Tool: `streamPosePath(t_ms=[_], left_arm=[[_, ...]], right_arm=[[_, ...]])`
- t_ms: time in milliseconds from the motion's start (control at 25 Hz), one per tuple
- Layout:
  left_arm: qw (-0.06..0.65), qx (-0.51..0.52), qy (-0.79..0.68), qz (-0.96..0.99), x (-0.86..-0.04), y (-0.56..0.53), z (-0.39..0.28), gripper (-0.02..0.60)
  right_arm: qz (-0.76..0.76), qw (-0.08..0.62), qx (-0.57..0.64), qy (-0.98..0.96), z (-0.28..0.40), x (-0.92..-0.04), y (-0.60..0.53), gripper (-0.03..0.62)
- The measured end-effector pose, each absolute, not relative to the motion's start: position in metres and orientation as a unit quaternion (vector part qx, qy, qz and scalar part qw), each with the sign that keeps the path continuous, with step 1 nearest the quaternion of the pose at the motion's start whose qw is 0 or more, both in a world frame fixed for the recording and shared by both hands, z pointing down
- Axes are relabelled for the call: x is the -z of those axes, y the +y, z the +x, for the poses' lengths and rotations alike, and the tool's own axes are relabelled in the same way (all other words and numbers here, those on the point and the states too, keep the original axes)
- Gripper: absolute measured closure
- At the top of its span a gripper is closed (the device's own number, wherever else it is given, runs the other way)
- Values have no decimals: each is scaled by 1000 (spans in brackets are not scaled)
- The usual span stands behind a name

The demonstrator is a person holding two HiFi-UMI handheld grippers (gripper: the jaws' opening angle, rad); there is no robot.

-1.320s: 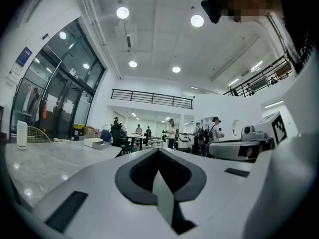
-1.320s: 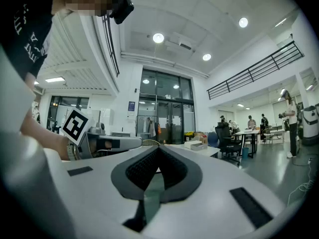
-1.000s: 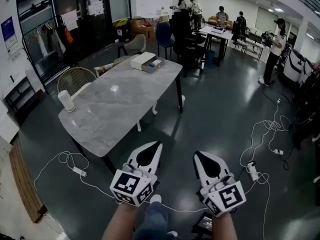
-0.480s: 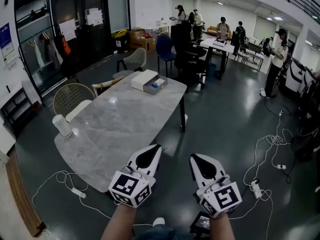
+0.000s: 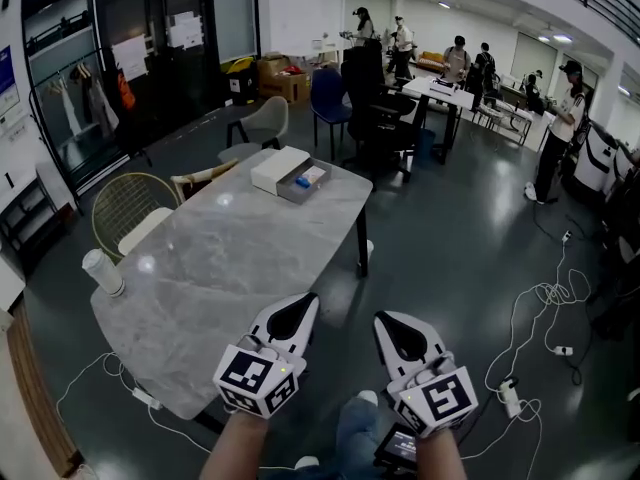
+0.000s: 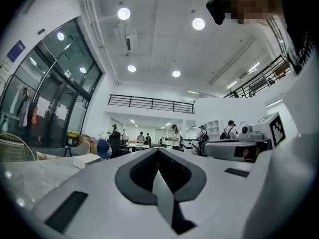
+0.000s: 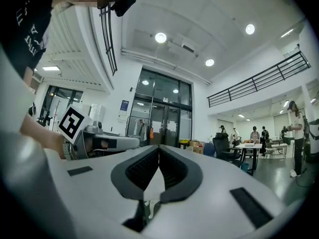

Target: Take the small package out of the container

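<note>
No legible text anywhere. Blue wall sign [image 5: 8,71] and sheets on glass doors [image 5: 130,56] were too small to read. Left gripper [image 5: 305,301] and right gripper [image 5: 383,319] cubes carried only square markers [image 5: 250,373], no characters.

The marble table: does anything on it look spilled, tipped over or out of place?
Nothing stands out: the open container sits at the table's far end, a white cup stands near its left edge, no spills.

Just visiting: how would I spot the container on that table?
Find the long marble table in the middle of the room. At its far end two boxes sit side by side: the container is the grey open one on the right, with a small blue item inside, next to a plain white box.
</note>
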State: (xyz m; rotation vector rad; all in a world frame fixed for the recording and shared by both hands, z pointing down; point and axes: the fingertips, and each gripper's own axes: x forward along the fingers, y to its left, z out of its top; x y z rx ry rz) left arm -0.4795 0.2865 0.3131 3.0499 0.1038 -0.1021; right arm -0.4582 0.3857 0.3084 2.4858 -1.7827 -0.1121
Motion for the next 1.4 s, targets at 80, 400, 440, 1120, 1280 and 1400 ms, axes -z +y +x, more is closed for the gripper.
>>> streamPosePath(t_ms=[80, 400, 440, 1120, 1280, 1400], left_arm=[[40, 27, 31, 998, -317, 282, -448, 569], [34, 31, -5, 999, -306, 252, -317, 569], [33, 32, -12, 999, -304, 248, -304, 569], [64, 23, -91, 994, -327, 164, -193, 569], [78, 18, -98, 992, -337, 125, -155, 569], [84, 17, -101, 991, -340, 94, -125, 569]], right_arm=[[809, 39, 36, -586, -426, -309, 378, 569], [793, 15, 54, -607, -284, -295, 344, 569], [789, 12, 55, -612, -269, -293, 340, 569], [742, 23, 39, -669, -147, -316, 246, 569], [738, 36, 31, -673, -108, -322, 205, 569], [731, 39, 26, -681, -81, -322, 167, 569]])
